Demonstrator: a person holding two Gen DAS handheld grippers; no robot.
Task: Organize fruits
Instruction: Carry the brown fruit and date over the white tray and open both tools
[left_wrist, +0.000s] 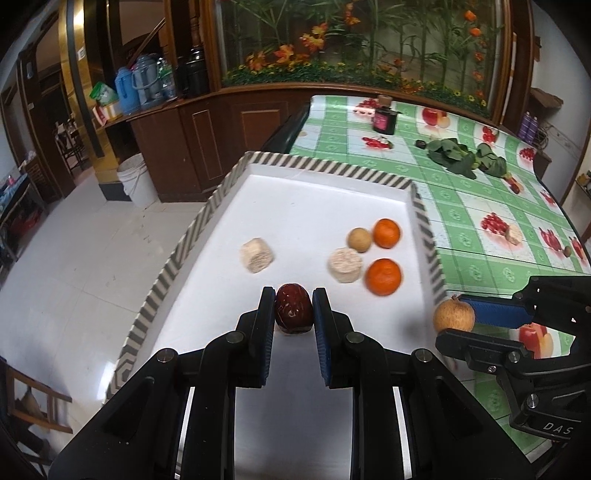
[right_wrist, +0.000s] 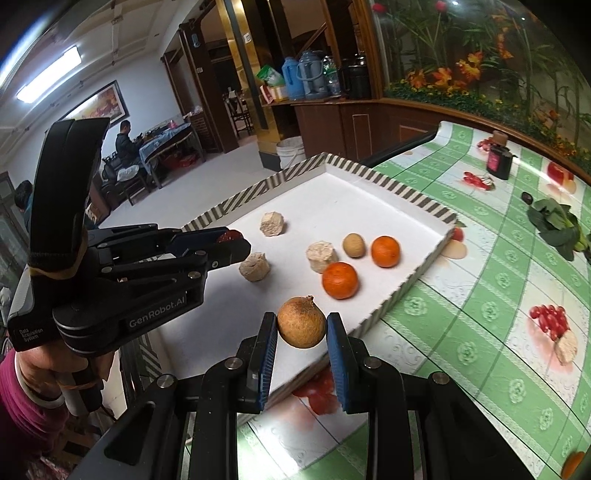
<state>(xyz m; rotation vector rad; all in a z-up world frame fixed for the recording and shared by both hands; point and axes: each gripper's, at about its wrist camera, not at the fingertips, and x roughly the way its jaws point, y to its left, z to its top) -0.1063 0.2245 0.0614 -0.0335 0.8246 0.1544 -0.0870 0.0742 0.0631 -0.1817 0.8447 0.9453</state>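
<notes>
My left gripper (left_wrist: 293, 308) is shut on a dark red jujube (left_wrist: 293, 308) and holds it over the white tray (left_wrist: 332, 173). In the right wrist view the left gripper (right_wrist: 236, 240) shows at the left with the jujube (right_wrist: 229, 235) at its tips. My right gripper (right_wrist: 301, 325) is shut on a round tan longan (right_wrist: 301, 322), held above the tray's near edge (right_wrist: 406, 288); it also shows in the left wrist view (left_wrist: 453, 315). In the tray lie two oranges (left_wrist: 386, 233) (left_wrist: 383, 276), a small tan longan (left_wrist: 359, 239) and pale beige chunks (left_wrist: 257, 254) (left_wrist: 344, 264).
The tray sits on a green checked tablecloth (left_wrist: 480, 192). On the cloth lie leafy greens (left_wrist: 465, 157), a dark jar (left_wrist: 385, 118) and a pale chunk (left_wrist: 513, 233). The floor drops off left of the tray. A wooden cabinet stands behind.
</notes>
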